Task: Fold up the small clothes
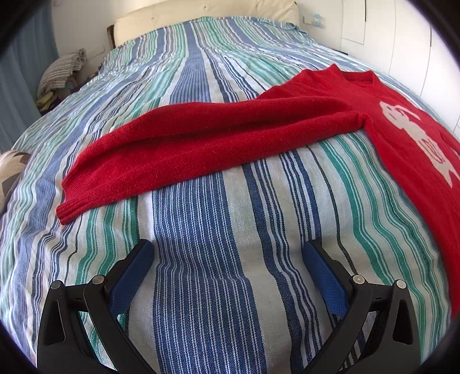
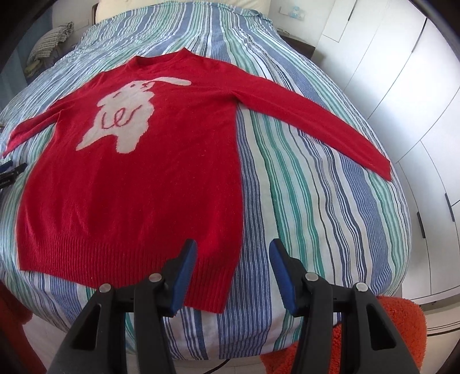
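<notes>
A red knit sweater (image 2: 138, 178) with a white rabbit figure lies flat, face up, on the striped bed, both sleeves spread out. My right gripper (image 2: 233, 253) is open and empty, hovering over the sweater's lower right hem corner. In the left wrist view the sweater's left sleeve (image 1: 178, 143) stretches across the bed, its cuff (image 1: 72, 208) at the left. My left gripper (image 1: 227, 253) is open and empty above bare bedspread, a little short of that sleeve. The left gripper's tip (image 2: 11, 169) shows at the far left edge of the right wrist view.
The striped bedspread (image 1: 201, 287) covers the whole bed. A cream headboard (image 1: 207, 11) is at the far end. White wardrobe doors (image 2: 402, 86) stand along the right side. An orange fluffy rug (image 2: 396, 330) lies by the bed's near corner. A heap of cloth (image 1: 60, 69) sits far left.
</notes>
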`<state>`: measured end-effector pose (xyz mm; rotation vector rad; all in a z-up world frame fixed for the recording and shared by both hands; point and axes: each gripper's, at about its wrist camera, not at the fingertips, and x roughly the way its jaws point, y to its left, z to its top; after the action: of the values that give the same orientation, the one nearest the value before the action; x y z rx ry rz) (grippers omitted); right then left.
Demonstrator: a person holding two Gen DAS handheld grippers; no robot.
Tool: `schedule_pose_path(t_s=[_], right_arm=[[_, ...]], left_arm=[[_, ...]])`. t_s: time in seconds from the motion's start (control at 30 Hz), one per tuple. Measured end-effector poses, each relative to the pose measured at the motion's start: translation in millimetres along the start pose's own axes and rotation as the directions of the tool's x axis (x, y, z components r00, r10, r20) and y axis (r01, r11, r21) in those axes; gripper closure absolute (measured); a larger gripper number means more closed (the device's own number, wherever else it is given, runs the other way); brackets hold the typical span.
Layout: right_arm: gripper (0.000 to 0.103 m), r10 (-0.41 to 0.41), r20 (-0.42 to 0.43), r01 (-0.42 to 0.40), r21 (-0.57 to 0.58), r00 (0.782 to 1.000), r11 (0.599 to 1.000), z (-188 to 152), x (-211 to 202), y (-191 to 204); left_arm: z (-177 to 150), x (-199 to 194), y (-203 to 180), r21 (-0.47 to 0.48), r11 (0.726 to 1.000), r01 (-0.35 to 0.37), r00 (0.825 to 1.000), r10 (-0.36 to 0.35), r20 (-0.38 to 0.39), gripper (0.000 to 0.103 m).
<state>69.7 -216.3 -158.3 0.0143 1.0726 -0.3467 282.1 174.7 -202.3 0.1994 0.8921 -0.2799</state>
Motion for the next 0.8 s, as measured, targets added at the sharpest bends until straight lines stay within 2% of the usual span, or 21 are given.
schedule_pose_path(t_s=[0.23,0.43,0.5,0.7,0.8], right_arm=[[0.051,0.059,0.053,-0.062,0.045,0.997,0.997,-10.1,-8.7,-15.3],[0.051,0.134,0.114,-0.149,0.132,0.984,0.98,-26.5,-16.3,-33.9],[0.051,0.156,0.13,-0.175,0.15,0.979,0.973,-30.7,-18.7,-38.0],[0.051,0.196,0.201,-0.221,0.115,0.96,0.968,-35.5,-35.5,-37.9],[0.05,0.201,0.214,-0.224,0.09,0.956,0.97,-39.7,-39.4,-35.2]], left_arm=[[0.0,-0.2,0.2,-0.001,1.0,0.001,1.0,-0.001,0.001,0.0],[0.9,1.7,-4.0,0.008,1.0,-0.02,1.0,0.02,0.01,0.0],[1.7,2.0,-2.0,-0.002,1.0,-0.007,1.0,0.007,0.005,0.0],[1.1,1.0,1.8,-0.008,1.0,0.018,1.0,-0.018,0.006,0.0],[1.0,0.7,-0.6,0.003,1.0,0.004,1.0,-0.004,0.007,0.0]])
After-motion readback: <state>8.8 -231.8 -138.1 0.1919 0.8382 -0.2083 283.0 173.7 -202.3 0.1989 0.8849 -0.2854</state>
